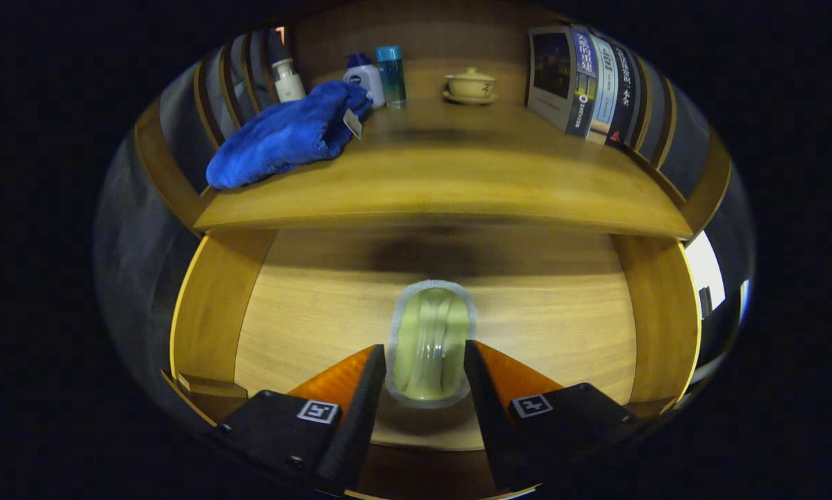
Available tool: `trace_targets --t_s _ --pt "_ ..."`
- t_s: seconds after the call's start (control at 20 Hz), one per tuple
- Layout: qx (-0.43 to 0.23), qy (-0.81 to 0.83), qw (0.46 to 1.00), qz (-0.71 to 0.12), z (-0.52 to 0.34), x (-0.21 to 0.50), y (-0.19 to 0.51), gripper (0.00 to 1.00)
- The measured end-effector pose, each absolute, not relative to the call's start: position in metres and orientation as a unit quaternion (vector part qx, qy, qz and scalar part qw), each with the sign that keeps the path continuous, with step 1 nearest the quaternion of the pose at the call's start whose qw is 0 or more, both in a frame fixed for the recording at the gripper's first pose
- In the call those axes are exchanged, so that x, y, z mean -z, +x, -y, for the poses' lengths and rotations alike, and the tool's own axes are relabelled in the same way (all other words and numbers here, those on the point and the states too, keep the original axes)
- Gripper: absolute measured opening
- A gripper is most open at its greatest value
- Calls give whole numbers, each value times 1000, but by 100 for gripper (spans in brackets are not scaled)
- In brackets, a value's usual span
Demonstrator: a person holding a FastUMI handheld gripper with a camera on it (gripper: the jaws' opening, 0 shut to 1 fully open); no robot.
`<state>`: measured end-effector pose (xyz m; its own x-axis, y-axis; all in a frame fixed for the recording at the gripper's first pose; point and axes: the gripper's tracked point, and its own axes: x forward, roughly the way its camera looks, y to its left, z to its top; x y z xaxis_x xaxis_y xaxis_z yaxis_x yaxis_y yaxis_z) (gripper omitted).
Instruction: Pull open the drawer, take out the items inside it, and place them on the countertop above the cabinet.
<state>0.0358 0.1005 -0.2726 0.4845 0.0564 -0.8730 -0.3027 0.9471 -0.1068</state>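
The drawer (pixel 305 312) stands pulled open below the countertop (pixel 458 180), its pale wooden bottom showing. A pale yellow-green glass cup (pixel 430 340) lies on its side over the drawer's bottom, between my two fingers. My gripper (pixel 424 368) is shut on the cup, one black fingertip (pixel 369 389) pressing each side. A folded blue towel (pixel 287 135) lies on the left part of the countertop, well beyond the fingers.
At the back of the countertop stand a white pump bottle (pixel 287 76), a white lotion bottle (pixel 364 76), a teal tumbler (pixel 391 75) and a lidded tea bowl on a saucer (pixel 470 86). Books (pixel 586 87) lean at the right. The drawer's side walls (pixel 208 305) flank the fingers.
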Motion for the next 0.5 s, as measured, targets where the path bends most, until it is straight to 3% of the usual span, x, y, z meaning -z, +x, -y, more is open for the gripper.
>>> trace_targets --t_s 0.05,0.3,0.5 --pt "-102 -124 851 -501 -99 274 38 74" --pt "-93 -117 840 -522 -100 286 37 36" --pt "-100 -114 838 -524 -103 281 28 27"
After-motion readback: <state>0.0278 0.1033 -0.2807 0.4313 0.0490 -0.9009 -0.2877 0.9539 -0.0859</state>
